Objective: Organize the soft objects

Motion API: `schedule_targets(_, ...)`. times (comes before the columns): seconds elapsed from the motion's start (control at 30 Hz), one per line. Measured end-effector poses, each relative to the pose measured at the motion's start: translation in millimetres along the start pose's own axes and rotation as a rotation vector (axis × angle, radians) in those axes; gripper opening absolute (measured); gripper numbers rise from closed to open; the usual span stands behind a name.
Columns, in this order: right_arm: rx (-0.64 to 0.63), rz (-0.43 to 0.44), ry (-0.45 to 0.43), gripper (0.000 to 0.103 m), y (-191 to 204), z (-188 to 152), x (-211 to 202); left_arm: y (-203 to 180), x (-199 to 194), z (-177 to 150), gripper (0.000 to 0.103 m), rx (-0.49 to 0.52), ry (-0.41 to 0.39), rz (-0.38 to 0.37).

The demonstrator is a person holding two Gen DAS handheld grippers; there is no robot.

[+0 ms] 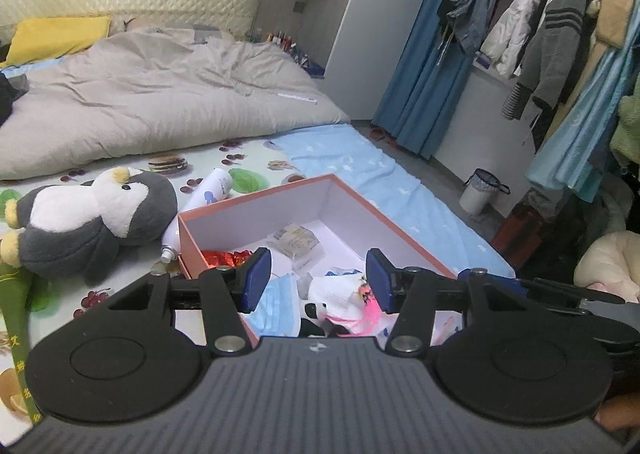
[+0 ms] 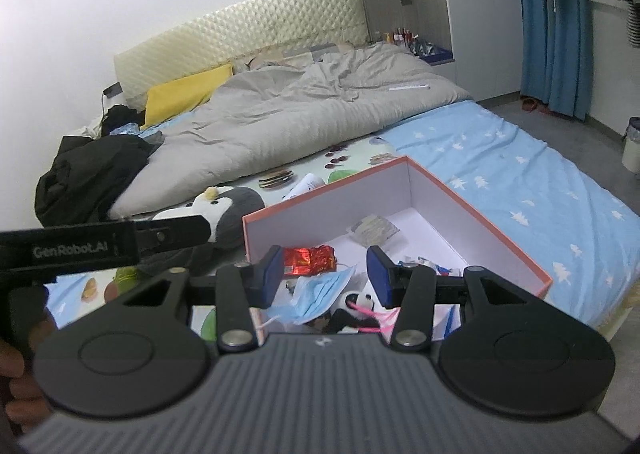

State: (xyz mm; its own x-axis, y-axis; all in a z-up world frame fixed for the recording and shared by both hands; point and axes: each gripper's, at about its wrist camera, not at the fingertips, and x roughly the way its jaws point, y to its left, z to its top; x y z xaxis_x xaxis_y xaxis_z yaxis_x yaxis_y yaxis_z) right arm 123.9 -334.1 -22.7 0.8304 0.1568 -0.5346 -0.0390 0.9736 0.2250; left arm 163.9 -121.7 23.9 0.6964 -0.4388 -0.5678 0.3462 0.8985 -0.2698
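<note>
An orange-rimmed box (image 1: 256,203) (image 2: 472,198) with white inside lies open on the bed. In it are a blue face mask (image 1: 280,310) (image 2: 320,290), a white sock (image 1: 340,294), a small panda toy (image 2: 360,301), a red foil packet (image 1: 224,258) (image 2: 308,259) and a clear wrapped packet (image 1: 298,240) (image 2: 374,229). A grey and white penguin plush (image 1: 92,222) (image 2: 228,206) lies left of the box. My left gripper (image 1: 318,278) and my right gripper (image 2: 325,274) hover side by side above the box's near end, both open with nothing between their pads.
A white spray bottle (image 1: 208,198) lies between the penguin and the box. A grey duvet (image 1: 160,94), a yellow pillow (image 1: 56,36) and dark clothes (image 2: 88,178) fill the far bed. Right of the bed are a clothes rack (image 1: 560,34), blue curtains and a white bin (image 1: 480,192).
</note>
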Motion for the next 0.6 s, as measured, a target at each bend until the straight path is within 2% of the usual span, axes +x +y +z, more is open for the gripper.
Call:
schedule_targets(0.3,-0.021,-0.014,-0.028,0.049,14.7,-29.1,-47.3,-10.4,-56.3,-36.8,0.059,0.016,-0.024,0.005)
schedule_targets(0.6,-0.053,-0.012,-0.032,0.049,18.3,-59.2,-77.0,-18.2,-88.0,-78.3,0.059,0.010,-0.023,0.028)
